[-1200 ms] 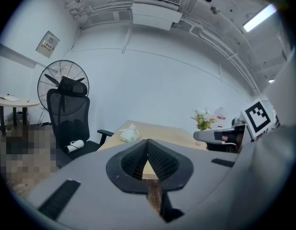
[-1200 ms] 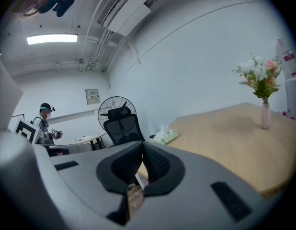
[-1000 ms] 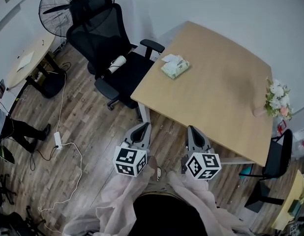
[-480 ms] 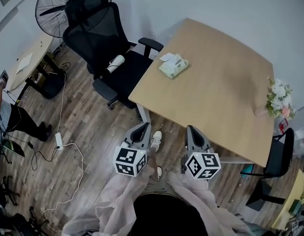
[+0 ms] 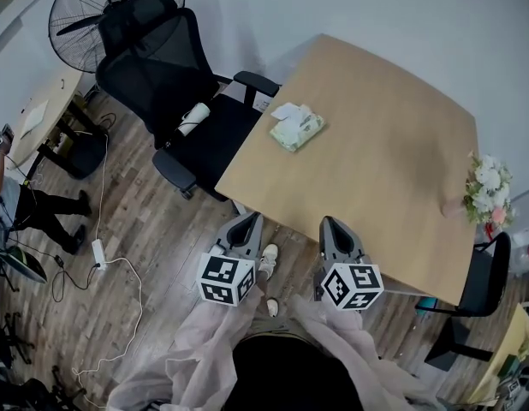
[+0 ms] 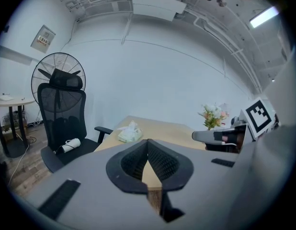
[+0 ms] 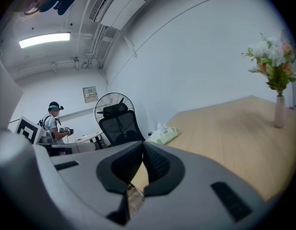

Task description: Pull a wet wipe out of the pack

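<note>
A pale green wet wipe pack [image 5: 296, 128] with a white wipe sticking up from its top lies near the far left corner of the wooden table [image 5: 376, 169]; it also shows small in the left gripper view [image 6: 129, 133] and the right gripper view [image 7: 163, 134]. My left gripper [image 5: 245, 226] is shut and empty, held over the floor just short of the table's near edge. My right gripper [image 5: 334, 230] is shut and empty too, at the table's near edge. Both are far from the pack.
A black mesh office chair [image 5: 175, 84] stands left of the table with a white roll [image 5: 193, 117] on its seat. A standing fan [image 5: 85, 11] is behind it. A vase of flowers [image 5: 485, 187] sits at the table's right edge. A person [image 5: 16, 208] stands at far left.
The view has shifted forward: the table and pack sit slightly lower and closer to both grippers. The grippers keep their pose, both shut.
</note>
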Action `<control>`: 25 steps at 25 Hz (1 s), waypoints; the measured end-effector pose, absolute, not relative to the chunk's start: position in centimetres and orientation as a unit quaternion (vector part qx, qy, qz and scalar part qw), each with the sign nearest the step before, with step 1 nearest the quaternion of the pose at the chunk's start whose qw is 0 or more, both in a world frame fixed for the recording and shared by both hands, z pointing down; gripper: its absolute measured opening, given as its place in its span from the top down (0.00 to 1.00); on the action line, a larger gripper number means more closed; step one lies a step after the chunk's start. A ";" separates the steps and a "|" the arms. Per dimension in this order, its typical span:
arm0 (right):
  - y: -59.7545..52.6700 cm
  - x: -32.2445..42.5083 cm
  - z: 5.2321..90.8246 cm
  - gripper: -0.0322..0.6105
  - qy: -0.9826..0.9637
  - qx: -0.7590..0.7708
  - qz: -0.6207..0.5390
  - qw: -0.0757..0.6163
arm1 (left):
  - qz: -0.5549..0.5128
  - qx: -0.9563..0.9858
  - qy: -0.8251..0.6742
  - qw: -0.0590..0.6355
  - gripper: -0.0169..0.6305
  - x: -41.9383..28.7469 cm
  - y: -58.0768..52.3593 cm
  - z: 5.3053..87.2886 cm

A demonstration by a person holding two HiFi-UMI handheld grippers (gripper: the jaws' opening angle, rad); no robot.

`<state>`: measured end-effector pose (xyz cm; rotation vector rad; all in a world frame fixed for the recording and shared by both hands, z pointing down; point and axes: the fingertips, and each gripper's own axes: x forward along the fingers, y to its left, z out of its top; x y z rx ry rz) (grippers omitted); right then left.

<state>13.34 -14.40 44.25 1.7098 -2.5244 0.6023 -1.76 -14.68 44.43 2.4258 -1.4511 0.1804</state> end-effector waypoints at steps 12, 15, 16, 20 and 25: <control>-22.9 13.5 43.8 0.93 -0.809 0.553 0.195 0.022 | 0.062 0.847 -0.503 0.158 0.96 -1.6 -23.1 43.9; -24.5 13.7 43.9 0.93 -0.806 0.559 0.196 0.021 | 0.064 0.849 -0.500 0.159 0.96 -1.6 -24.9 44.0; -25.0 13.8 43.9 0.93 -0.804 0.560 0.196 0.021 | 0.065 0.849 -0.499 0.159 0.96 -1.6 -25.5 44.0; -27.1 13.9 43.7 0.93 -0.799 0.568 0.197 0.022 | 0.062 0.851 -0.497 0.159 0.96 -1.9 -28.1 43.5; -29.4 13.9 43.8 0.93 -0.792 0.577 0.198 0.024 | 0.057 0.858 -0.486 0.158 0.96 -1.7 -30.8 43.2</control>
